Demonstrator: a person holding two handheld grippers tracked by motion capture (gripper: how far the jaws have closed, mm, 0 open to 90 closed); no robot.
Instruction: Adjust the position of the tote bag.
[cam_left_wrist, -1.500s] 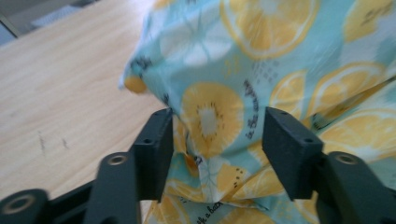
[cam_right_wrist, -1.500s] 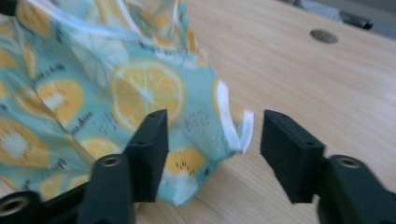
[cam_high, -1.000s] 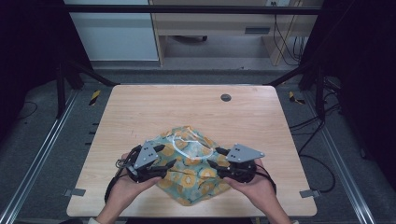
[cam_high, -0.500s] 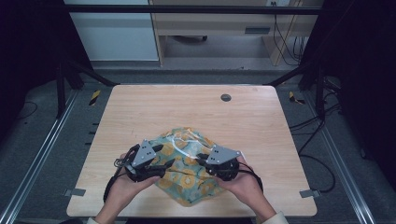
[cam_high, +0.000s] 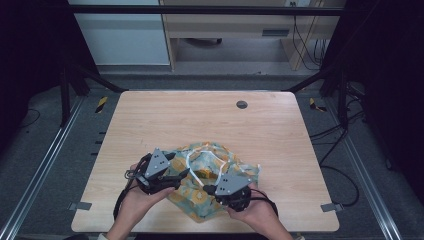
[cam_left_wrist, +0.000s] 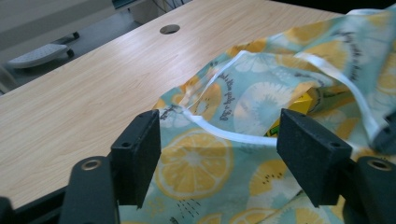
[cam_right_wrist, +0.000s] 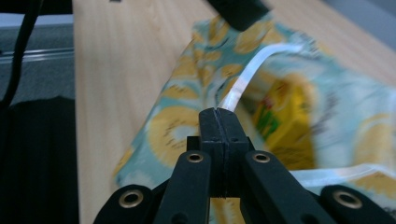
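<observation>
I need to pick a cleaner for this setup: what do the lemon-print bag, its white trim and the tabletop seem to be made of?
The lemon-print bag looks like thin woven fabric, matte: it crumples and folds softly. Its white trim seems to be a flat cloth tape with a slight sheen, bending freely. The tabletop looks like light wood-grain laminate or veneer, smooth and satin; which one the pictures leave open.

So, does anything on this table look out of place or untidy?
Nothing is damaged or spilled. The lemon-print fabric bag lies crumpled on the table, mouth gaping, with a yellow carton showing inside. The right gripper pinches its white trim.
</observation>
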